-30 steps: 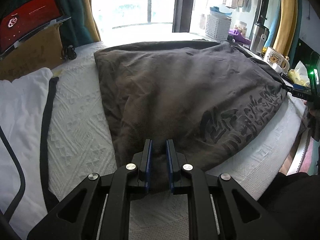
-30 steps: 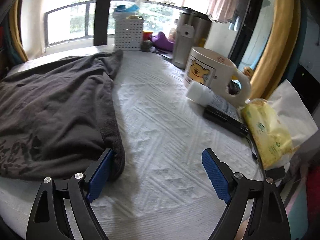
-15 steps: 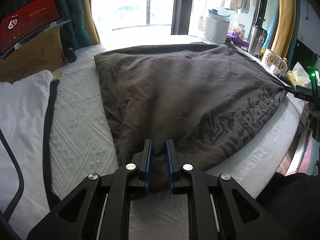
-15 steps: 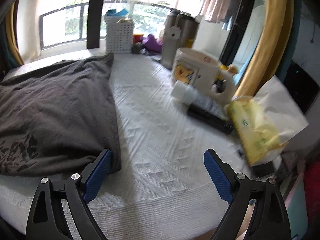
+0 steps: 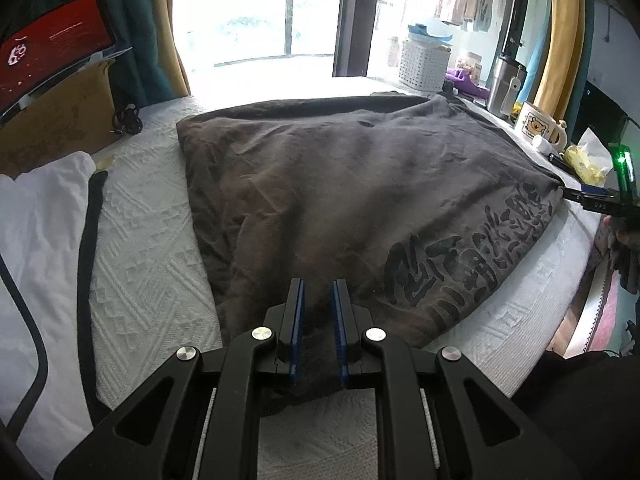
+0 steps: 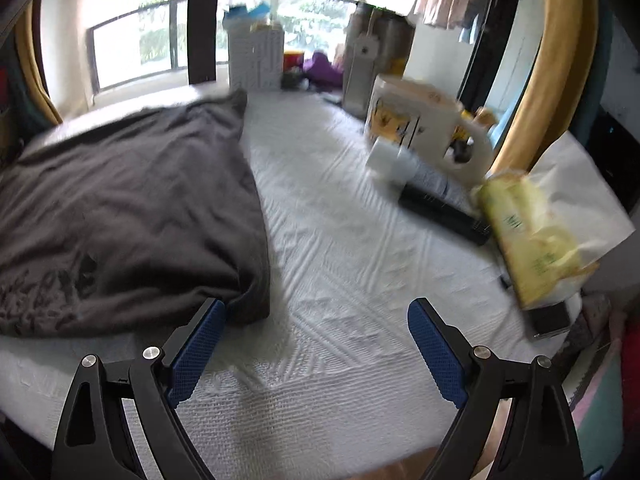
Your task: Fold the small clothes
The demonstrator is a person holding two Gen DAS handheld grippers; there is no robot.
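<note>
A dark grey garment (image 5: 340, 184) with a black print lies spread on the white textured bedcover (image 5: 152, 264). My left gripper (image 5: 318, 284) is shut on its near corner, with cloth bunched between the blue pads. My right gripper (image 6: 316, 308) stands open; its left fingertip (image 6: 208, 316) touches the garment's (image 6: 120, 200) right corner and its right finger is over bare cover. In the left wrist view the right gripper (image 5: 572, 194) shows at that far-right corner.
On the right stand a bear mug (image 6: 420, 120), a yellow tissue pack (image 6: 532, 232), a black remote (image 6: 440, 216) and a white basket (image 6: 256, 60). A white cloth with black trim (image 5: 40, 232) lies left. The bed's front edge is just below both grippers.
The right wrist view has shaken slightly and is blurred now. Both grippers and the garment stay where they were.
</note>
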